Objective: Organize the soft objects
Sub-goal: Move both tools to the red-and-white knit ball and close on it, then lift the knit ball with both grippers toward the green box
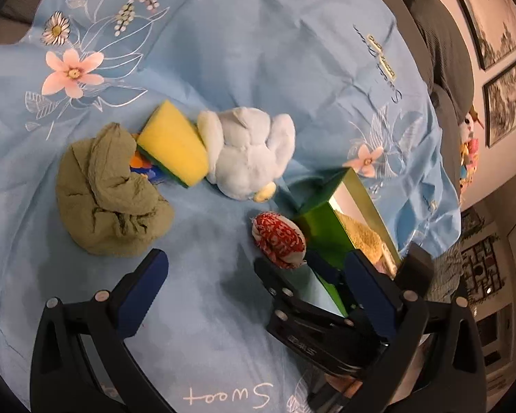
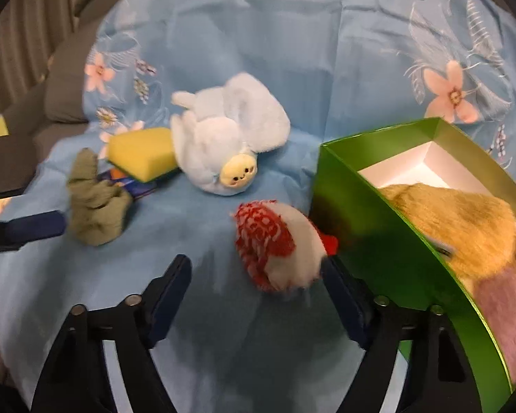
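A red-and-white patterned soft ball [image 2: 275,251] lies on the blue flowered cloth [image 2: 292,69], against the green box [image 2: 378,241]. My right gripper [image 2: 258,292] is open around the ball. Its right finger is close beside the ball and its left finger stands well clear. My left gripper [image 1: 258,285] is open over bare cloth, with the ball [image 1: 278,239] just beyond it. Farther off lie a pale blue plush [image 1: 247,148], a yellow sponge [image 1: 172,141] and a crumpled olive cloth [image 1: 110,192].
The green box holds a tan plush [image 2: 457,220] and something purple [image 2: 505,309]. A blue and orange packet [image 2: 130,182] lies under the sponge. A grey sofa [image 2: 62,79] borders the cloth at the left. Framed pictures [image 1: 498,17] hang on the wall.
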Demonstrator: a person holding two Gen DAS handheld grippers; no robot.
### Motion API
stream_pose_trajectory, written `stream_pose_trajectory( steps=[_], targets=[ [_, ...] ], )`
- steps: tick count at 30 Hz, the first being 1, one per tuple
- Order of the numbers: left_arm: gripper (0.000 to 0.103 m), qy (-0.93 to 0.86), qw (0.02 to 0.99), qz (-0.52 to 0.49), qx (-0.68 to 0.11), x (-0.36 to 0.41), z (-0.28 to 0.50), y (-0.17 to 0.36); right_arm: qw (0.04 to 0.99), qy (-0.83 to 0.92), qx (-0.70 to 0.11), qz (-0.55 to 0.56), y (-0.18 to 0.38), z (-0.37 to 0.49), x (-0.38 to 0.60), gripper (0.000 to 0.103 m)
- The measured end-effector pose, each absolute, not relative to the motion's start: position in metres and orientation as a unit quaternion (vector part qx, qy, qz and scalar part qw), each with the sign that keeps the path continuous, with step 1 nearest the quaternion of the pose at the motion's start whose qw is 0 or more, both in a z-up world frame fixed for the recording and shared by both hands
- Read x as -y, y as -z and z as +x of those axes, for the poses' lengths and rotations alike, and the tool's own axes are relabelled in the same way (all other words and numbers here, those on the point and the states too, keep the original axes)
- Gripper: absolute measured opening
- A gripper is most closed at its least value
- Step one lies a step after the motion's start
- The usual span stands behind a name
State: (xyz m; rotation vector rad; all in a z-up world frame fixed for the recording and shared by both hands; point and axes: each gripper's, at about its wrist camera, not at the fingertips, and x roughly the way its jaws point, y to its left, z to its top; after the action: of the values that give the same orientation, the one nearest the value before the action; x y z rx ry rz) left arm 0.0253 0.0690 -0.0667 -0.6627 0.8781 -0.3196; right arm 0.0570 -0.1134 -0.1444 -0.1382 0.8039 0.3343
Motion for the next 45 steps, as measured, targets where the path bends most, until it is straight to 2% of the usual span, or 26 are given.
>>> stream_pose_trajectory(
  steps=[2,3,4,5,7,14,20,25,28,35,40,45],
  targets=[
    [0.102,0.154,0.835,-0.326,-0.415,-0.071,0.029,0.068,0.900,-0.145,-0.402,-0.089,0.150,0.066,0.106,0.074],
    [0.102,0.154,0.833,-0.330,-0.416,-0.071,0.030,0.069,0.897,-0.137,-0.407,-0.099,0.152,0.071,0.104,0.063],
    [0.102,0.154,0.832,-0.331,-0.417,-0.071,0.031,0.070,0.896,-0.127,-0.412,-0.104,0.153,0.074,0.106,0.047],
    [0.102,0.157,0.831,-0.331,-0.420,-0.070,0.031,0.071,0.897,-0.120,-0.412,-0.104,0.152,0.076,0.109,0.040],
    [0.102,0.157,0.829,-0.329,-0.424,-0.068,0.033,0.072,0.897,-0.133,-0.414,-0.075,0.149,0.074,0.124,0.035],
    [0.102,0.215,0.789,-0.346,-0.459,-0.044,0.037,0.088,0.888,-0.196,-0.416,-0.026,0.143,0.025,0.156,0.035],
    [0.099,0.255,0.765,-0.298,-0.510,0.004,0.033,0.098,0.886,-0.204,-0.417,0.000,0.143,-0.012,0.171,0.036],
    [0.062,0.251,0.753,-0.290,-0.535,0.023,0.032,0.113,0.884,-0.205,-0.421,-0.002,0.150,-0.019,0.169,0.036],
    [0.046,0.247,0.751,-0.298,-0.535,0.024,0.033,0.116,0.881,-0.212,-0.423,0.009,0.153,-0.017,0.173,0.036],
    [0.038,0.253,0.748,-0.310,-0.529,0.028,0.031,0.116,0.880,-0.219,-0.422,0.010,0.153,-0.019,0.175,0.036],
    [0.037,0.260,0.763,-0.301,-0.510,0.032,0.022,0.103,0.884,-0.225,-0.410,0.016,0.144,-0.023,0.180,0.036],
    [0.037,0.284,0.794,-0.272,-0.463,0.045,0.009,0.068,0.905,-0.232,-0.358,0.011,0.117,-0.039,0.190,0.036]
  ],
)
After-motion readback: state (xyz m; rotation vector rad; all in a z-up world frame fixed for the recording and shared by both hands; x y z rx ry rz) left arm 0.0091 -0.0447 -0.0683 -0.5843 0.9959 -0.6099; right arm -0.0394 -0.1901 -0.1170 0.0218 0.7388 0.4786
